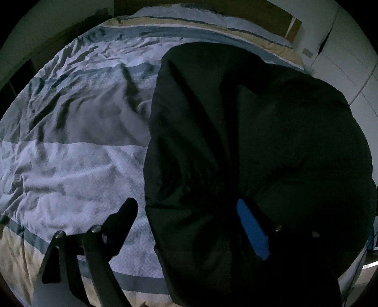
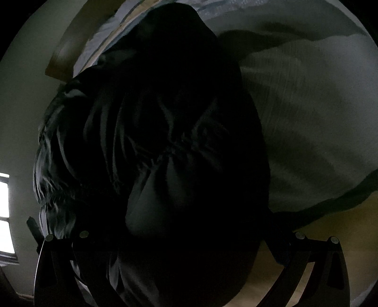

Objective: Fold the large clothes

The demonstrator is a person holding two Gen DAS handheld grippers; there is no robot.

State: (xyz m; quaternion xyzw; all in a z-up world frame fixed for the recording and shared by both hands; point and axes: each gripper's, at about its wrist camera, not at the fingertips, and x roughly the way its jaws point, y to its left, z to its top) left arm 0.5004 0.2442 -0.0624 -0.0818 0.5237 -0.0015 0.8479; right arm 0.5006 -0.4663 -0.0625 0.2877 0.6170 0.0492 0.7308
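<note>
Dim room. A dark garment (image 1: 248, 141), bulky and puffy like a padded coat, lies on a bed (image 1: 70, 165) covered in a rumpled blue, grey and tan striped cover.

Left wrist view: the garment fills the right half of the picture, its near edge bunched into radiating creases low in the middle. The left gripper (image 1: 189, 219) stands with its jaws wide apart. Its left finger (image 1: 122, 217) is clear of the cloth, above bare cover. Its right finger shows a blue pad (image 1: 252, 231), sunk among the dark folds. The gathered cloth sits between the two fingers, but the left finger does not touch it, so there is no pinch. A pale cupboard (image 1: 342, 59) stands past the bed's far right corner, with a brown headboard (image 1: 259, 16) along the top.

Right wrist view: the garment (image 2: 165, 146) takes up the centre and hangs close to the lens, creases drawn to a knot at mid-picture. The right gripper (image 2: 179, 236) is mostly buried; only the finger bases with their rivets show at the lower left and lower right. The fingertips are lost in black cloth, so I cannot tell how the jaws stand or whether they grip. The cover (image 2: 307, 118) shows blurred at right. A bright window (image 2: 4, 200) sits at the left edge.
</note>
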